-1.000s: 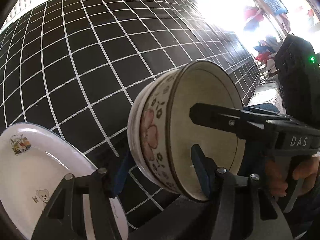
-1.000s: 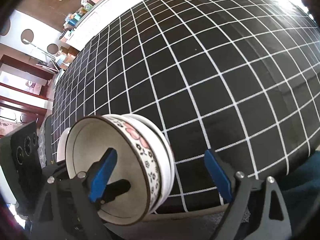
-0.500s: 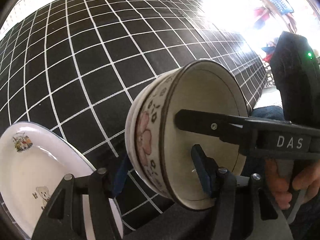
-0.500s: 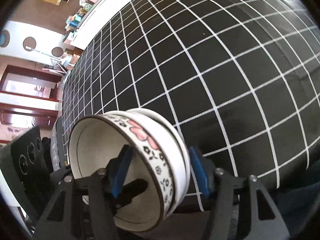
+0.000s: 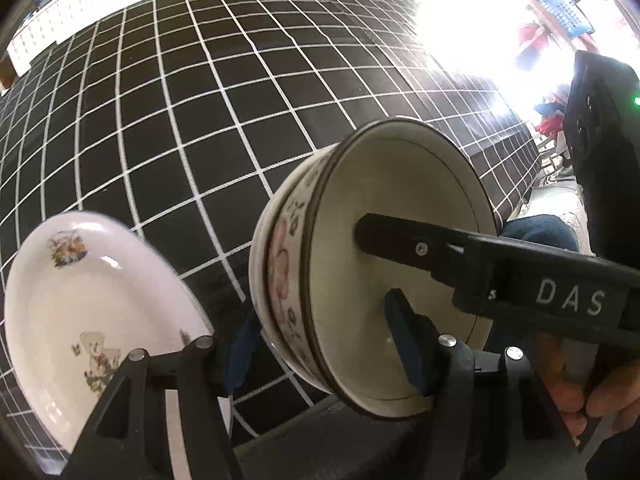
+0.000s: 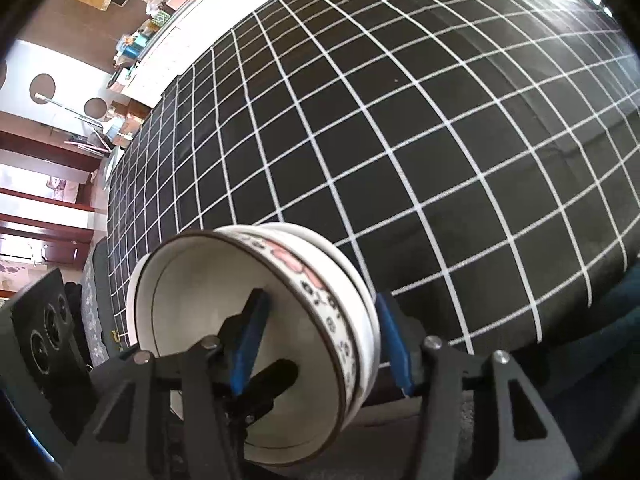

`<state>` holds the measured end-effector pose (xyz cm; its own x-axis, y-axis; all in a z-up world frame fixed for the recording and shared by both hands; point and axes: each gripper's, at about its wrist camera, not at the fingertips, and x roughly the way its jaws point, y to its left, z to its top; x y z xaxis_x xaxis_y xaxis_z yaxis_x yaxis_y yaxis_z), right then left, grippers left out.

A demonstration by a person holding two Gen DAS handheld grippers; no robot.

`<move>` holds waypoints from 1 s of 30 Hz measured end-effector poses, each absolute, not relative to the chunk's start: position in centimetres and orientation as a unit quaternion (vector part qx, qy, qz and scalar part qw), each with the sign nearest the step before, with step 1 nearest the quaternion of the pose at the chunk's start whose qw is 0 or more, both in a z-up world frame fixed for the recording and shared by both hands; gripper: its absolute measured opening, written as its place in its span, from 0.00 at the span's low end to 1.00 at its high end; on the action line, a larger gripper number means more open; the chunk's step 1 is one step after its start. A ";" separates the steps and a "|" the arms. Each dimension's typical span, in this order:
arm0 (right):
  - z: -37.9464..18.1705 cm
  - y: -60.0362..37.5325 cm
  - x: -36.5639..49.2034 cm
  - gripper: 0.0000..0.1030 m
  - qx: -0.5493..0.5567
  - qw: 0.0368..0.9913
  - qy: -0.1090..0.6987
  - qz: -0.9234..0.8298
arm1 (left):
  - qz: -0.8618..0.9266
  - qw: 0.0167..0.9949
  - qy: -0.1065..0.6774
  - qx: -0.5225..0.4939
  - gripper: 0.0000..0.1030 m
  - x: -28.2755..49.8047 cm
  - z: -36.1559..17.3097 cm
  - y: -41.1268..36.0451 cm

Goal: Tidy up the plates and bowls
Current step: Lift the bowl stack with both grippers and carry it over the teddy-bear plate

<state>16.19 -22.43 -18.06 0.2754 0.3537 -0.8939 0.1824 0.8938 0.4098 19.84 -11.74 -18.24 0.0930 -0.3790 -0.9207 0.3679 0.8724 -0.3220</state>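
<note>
A flower-patterned bowl nested in a white bowl (image 5: 288, 280) hangs tipped on its side above the table's near edge. My left gripper (image 5: 324, 344) is shut on this stack, one blue pad inside and one behind the base. In the right wrist view the same bowls (image 6: 320, 280) sit between the jaws of my right gripper (image 6: 320, 340), which are closing. Its pads touch the inside and the white outer bowl. The right gripper's black finger (image 5: 400, 236) reaches into the bowl. A white plate (image 5: 92, 300) with cartoon pictures lies on the cloth at lower left.
A black tablecloth with a white grid (image 6: 400, 160) covers the table (image 5: 200, 120); its front edge runs just under the bowls. A person's hand (image 5: 592, 392) holds the right gripper's handle. Shelves and clutter stand beyond the far edge.
The right gripper's jaws have come in from wide apart to either side of the bowl stack. The left hand has shifted with the bowls, and more of the plate shows.
</note>
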 end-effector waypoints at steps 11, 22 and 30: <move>-15.1 -18.0 16.4 0.56 0.193 0.777 0.594 0.081 | -0.217 0.768 0.602 -0.021 0.58 19.1 -15.1 -8.8; -15.6 -10.5 17.9 0.55 0.152 0.760 0.616 0.139 | -0.153 0.781 0.602 -0.056 0.58 19.0 -14.9 -1.6; -17.2 -7.6 18.6 0.55 0.138 0.742 0.636 0.158 | -0.124 0.776 0.614 -0.073 0.57 19.2 -17.0 1.7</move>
<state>18.62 -7.61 -17.21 0.1407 0.4102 -0.9011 -0.0584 0.9120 0.4061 19.19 1.74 -16.96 0.2150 -0.2811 -0.9353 0.1026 0.9589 -0.2647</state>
